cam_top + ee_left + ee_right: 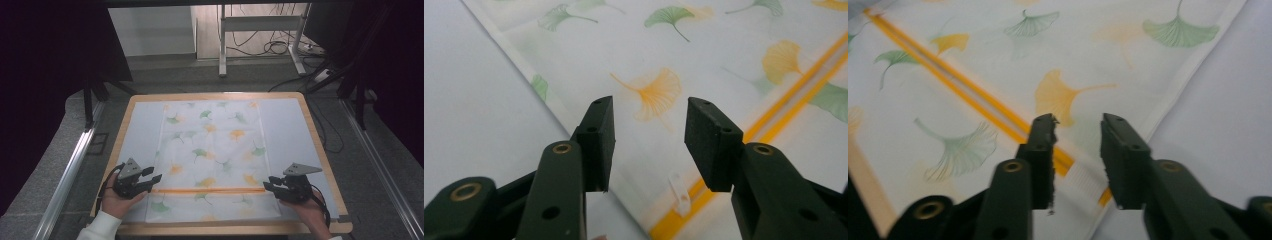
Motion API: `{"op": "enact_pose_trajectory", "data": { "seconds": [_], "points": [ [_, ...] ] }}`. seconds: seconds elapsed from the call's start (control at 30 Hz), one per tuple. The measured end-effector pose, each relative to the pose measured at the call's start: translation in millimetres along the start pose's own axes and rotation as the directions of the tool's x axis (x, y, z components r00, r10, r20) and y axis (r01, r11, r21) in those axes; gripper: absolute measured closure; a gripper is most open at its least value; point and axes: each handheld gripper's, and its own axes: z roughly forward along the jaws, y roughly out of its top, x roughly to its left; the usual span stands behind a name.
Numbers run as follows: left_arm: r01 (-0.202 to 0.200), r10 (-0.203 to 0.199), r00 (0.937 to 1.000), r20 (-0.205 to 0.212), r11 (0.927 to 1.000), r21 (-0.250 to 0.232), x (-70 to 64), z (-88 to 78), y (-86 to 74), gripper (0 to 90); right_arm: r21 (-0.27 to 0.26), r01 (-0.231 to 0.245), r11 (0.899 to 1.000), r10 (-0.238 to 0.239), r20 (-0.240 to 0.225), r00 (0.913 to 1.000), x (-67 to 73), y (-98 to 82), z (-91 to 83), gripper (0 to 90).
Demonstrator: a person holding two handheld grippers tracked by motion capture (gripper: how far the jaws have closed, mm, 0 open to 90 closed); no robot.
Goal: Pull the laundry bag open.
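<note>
Left gripper (156, 175) and right gripper (267, 183) hovering with jaws apart, gripping nothing, at opposite ends of the orange zipper strip (207, 190) on a ginkgo-leaf-printed bag (212, 150) lying flat on the pale surface (290, 125).

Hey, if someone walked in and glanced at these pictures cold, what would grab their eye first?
Probably the white bag printed with green and orange ginkgo leaves, lying flat in the middle of the wooden-edged table. Next, its orange zip strip running across near the person's edge. The left gripper and right gripper sit at the strip's two ends, jaws open, with nothing pinched between them.
</note>
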Motion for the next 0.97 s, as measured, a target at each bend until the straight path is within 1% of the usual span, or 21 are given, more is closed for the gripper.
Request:
{"op": "enact_pose_trajectory", "data": {
  "seconds": [0.07, 0.13, 0.2, 0.23, 0.27, 0.3, 0.33, 0.37, 0.47, 0.5, 0.57, 0.6, 0.67, 0.73, 0.97],
  "points": [
    [-0.015, 0.015, 0.9997, -0.02, 0.9998, 0.014, 2.1, 9.4, 4.9, 54.3, -0.008, 0.001, 1.0, 0.0, 0.023, 0.9997, -2.0, 4.9, 5.3, 58.0],
    [-0.009, 0.01, 0.9997, -0.023, 0.9992, 0.039, 5.2, 18.0, 7.8, 52.8, -0.013, -0.006, 1.0, 0.007, 0.042, 0.9991, -7.7, 11.2, 11.5, 54.8],
    [-0.007, 0.009, 0.999, -0.043, 0.9985, 0.054, 8.1, 22.7, 9.0, 50.7, -0.022, -0.008, 1.0, 0.009, 0.056, 0.9984, -14.0, 14.4, 14.4, 53.0],
    [-0.004, 0.007, 0.9987, -0.05, 0.9984, 0.056, 9.4, 23.5, 9.1, 49.2, -0.029, -0.014, 0.999, 0.016, 0.066, 0.9977, -18.9, 16.0, 15.3, 51.3],
    [0.001, 0.002, 0.9979, -0.065, 0.9984, 0.056, 12.0, 24.1, 8.8, 48.3, -0.032, -0.011, 0.999, 0.013, 0.075, 0.9971, -22.3, 16.6, 15.2, 50.3],
    [0.005, 0.0, 0.997, -0.077, 0.9984, 0.056, 13.7, 24.3, 8.4, 47.0, -0.037, -0.003, 0.999, 0.007, 0.102, 0.9948, -28.0, 17.2, 15.3, 49.1],
    [0.011, -0.005, 0.9951, -0.099, 0.9985, 0.054, 17.3, 24.3, 7.4, 46.0, -0.041, -0.001, 0.999, 0.006, 0.12, 0.9927, -31.8, 17.1, 15.5, 48.2],
    [0.023, -0.017, 0.9941, -0.107, 0.9982, 0.056, 20.4, 24.2, 6.4, 44.8, -0.047, -0.016, 0.999, 0.022, 0.141, 0.9898, -39.0, 16.1, 15.2, 47.2],
    [0.049, -0.041, 0.99, -0.135, 0.9972, 0.056, 29.1, 22.7, 1.3, 43.3, -0.067, -0.062, 0.996, 0.072, 0.156, 0.985, -53.9, 11.2, 11.8, 46.5],
    [0.057, -0.05, 0.9897, -0.134, 0.9969, 0.053, 31.0, 21.6, 0.3, 42.9, -0.075, -0.074, 0.994, 0.085, 0.16, 0.9835, -56.6, 9.3, 9.4, 46.5],
    [0.081, -0.076, 0.9891, -0.126, 0.996, 0.037, 34.6, 18.1, -1.9, 42.2, -0.087, -0.083, 0.993, 0.097, 0.164, 0.9818, -59.1, 6.2, 4.9, 46.5],
    [0.083, -0.079, 0.9887, -0.127, 0.996, 0.032, 35.0, 16.9, -2.8, 41.9, -0.089, -0.084, 0.992, 0.098, 0.169, 0.9807, -59.2, 5.1, 3.0, 46.5],
    [0.076, -0.071, 0.9887, -0.132, 0.9965, 0.035, 34.6, 15.8, -3.8, 41.8, -0.089, -0.083, 0.993, 0.098, 0.169, 0.9807, -59.0, 3.5, 1.4, 46.5],
    [0.077, -0.072, 0.9889, -0.13, 0.9964, 0.035, 34.0, 16.2, -4.4, 41.6, -0.08, -0.073, 0.994, 0.086, 0.181, 0.9796, -58.3, 2.7, 1.5, 46.5],
    [0.078, -0.072, 0.9892, -0.128, 0.9962, 0.039, 33.8, 18.2, -4.0, 39.3, -0.073, -0.062, 0.995, 0.075, 0.184, 0.9801, -57.1, 1.4, 2.5, 45.2]
  ]
}}
